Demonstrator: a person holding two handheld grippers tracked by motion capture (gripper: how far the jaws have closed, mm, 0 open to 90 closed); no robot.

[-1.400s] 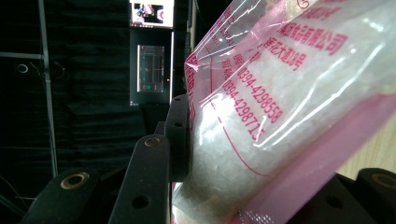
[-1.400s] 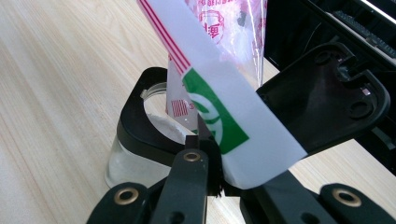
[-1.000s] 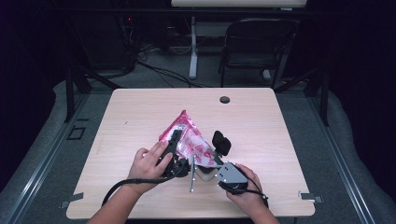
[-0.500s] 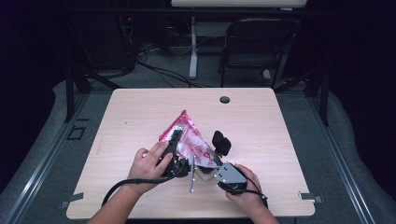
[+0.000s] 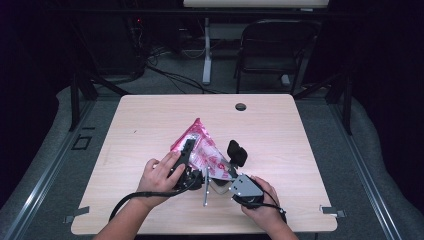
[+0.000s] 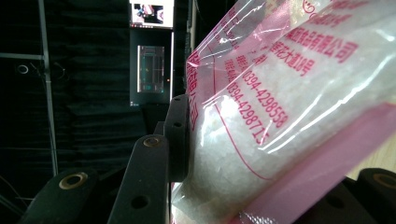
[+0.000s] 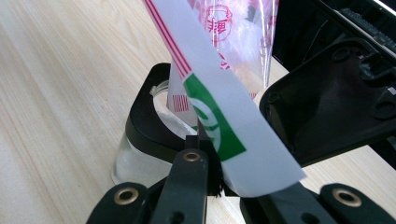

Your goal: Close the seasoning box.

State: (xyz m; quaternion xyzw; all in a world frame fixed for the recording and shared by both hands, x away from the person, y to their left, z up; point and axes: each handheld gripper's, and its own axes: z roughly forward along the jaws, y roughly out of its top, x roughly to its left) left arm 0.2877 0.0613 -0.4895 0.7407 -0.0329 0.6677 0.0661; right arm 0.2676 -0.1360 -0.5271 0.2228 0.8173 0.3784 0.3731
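High view shows us mid-pour: left gripper [image 5: 188, 150] clamps the sugar bag [image 5: 202, 147], right gripper [image 7: 212, 175] pinches its corner over the glass jar [image 7: 140, 154], so we next tip slowly.

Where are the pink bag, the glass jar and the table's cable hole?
pink bag [image 5: 202, 145], high view, on its printed face above the hands.
glass jar [image 7: 133, 161], right gripper view, on its clear side wall.
cable hole [image 5: 241, 106], high view, on the dark round grommet near the table's far edge.
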